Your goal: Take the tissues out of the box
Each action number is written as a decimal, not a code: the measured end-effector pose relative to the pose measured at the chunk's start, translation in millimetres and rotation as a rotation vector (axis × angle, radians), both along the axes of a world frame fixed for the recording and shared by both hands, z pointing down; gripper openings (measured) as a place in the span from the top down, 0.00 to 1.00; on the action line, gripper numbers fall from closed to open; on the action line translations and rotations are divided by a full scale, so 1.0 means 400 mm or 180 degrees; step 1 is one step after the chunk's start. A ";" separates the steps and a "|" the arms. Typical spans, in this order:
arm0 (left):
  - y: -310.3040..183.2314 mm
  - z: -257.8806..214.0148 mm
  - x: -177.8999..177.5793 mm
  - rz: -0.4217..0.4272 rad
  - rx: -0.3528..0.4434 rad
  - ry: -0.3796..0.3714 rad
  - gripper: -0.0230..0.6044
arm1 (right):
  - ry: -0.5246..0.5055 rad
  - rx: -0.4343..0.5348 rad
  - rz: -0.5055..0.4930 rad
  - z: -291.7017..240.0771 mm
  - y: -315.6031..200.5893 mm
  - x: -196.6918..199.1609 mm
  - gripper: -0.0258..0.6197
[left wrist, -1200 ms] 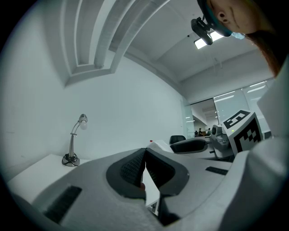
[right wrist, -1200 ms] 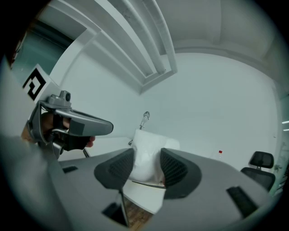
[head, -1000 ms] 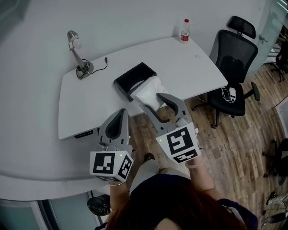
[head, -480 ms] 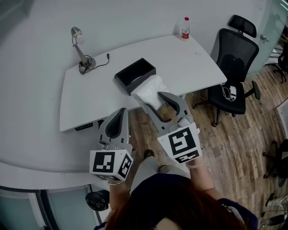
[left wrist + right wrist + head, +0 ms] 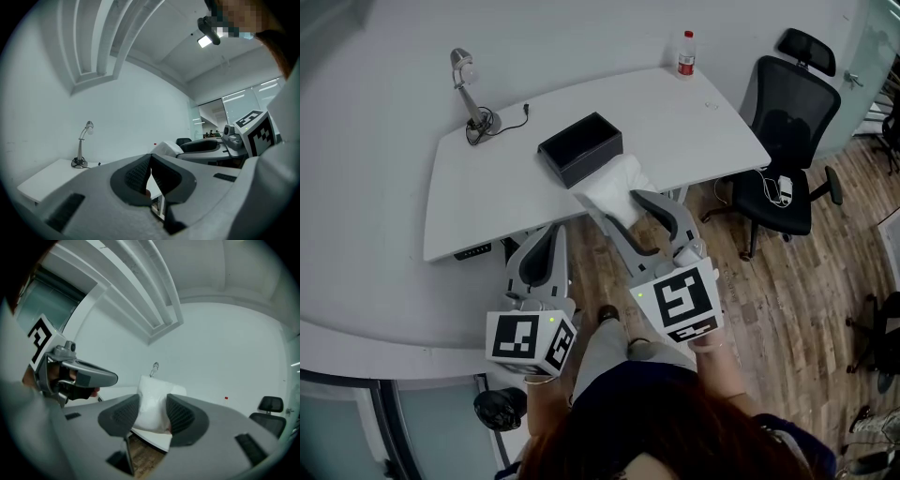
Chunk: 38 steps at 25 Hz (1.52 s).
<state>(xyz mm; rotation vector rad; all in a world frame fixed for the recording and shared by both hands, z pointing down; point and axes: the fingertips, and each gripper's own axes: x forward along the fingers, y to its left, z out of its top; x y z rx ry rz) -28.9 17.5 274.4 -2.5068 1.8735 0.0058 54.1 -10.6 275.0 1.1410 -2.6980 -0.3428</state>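
An open black box point(image 5: 581, 148) sits on the white table point(image 5: 675, 122). A white pack of tissues point(image 5: 614, 186) is out of the box, at the table's near edge, and my right gripper point(image 5: 619, 202) is shut on it. In the right gripper view the pack point(image 5: 152, 397) fills the gap between the two pads point(image 5: 124, 416). My left gripper point(image 5: 549, 236) hangs to the left of it, below the table edge, shut with nothing in it. In the left gripper view its pads point(image 5: 140, 173) meet, and the tissues point(image 5: 166, 147) show to the right.
A desk lamp point(image 5: 469, 89) with its cable stands at the table's far left, a bottle with a red cap point(image 5: 685, 54) at the far right corner. A black office chair point(image 5: 787, 122) stands to the right on the wooden floor point(image 5: 787, 300).
Both grippers have drawn back from the table towards me. The tissue pack has come away from the box and now hangs over the table's near edge.
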 end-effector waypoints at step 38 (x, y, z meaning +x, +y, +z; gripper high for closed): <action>0.049 0.050 0.041 0.0022 -0.0027 -0.0066 0.93 | -0.0151 0.0054 0.0027 0.023 0.068 0.058 0.66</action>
